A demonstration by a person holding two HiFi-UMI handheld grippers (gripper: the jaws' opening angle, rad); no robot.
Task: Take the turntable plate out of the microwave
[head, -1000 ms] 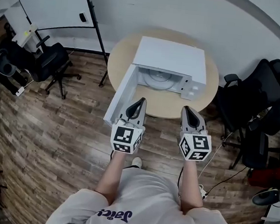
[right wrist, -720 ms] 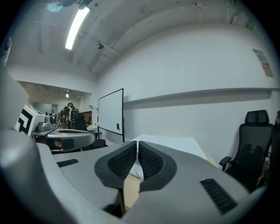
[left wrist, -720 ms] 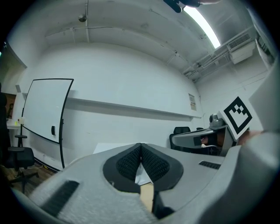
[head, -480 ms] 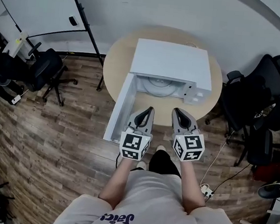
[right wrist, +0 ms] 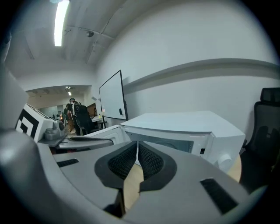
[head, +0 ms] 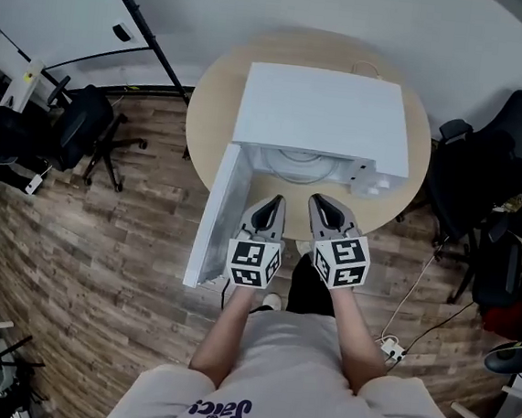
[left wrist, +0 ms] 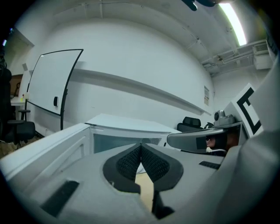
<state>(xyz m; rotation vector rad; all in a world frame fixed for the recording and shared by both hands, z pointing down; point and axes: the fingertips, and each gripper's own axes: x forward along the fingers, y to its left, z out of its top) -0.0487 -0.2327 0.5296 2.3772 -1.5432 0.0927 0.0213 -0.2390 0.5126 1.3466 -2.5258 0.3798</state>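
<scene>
On a round wooden table stands a white microwave with its door swung open to the left. The pale turntable plate lies inside the cavity, only its front part showing under the top. My left gripper and right gripper hover side by side just in front of the opening, both shut and holding nothing. In the left gripper view the shut jaws point at the microwave; the right gripper view shows the same, with the microwave ahead.
Black office chairs stand to the right and to the left of the table. A whiteboard on a stand is at the back left. A cable and plug strip lie on the wood floor.
Both grippers have moved forward and closer together, from in front of the table's edge to just before the microwave opening. Their jaws stayed shut.
</scene>
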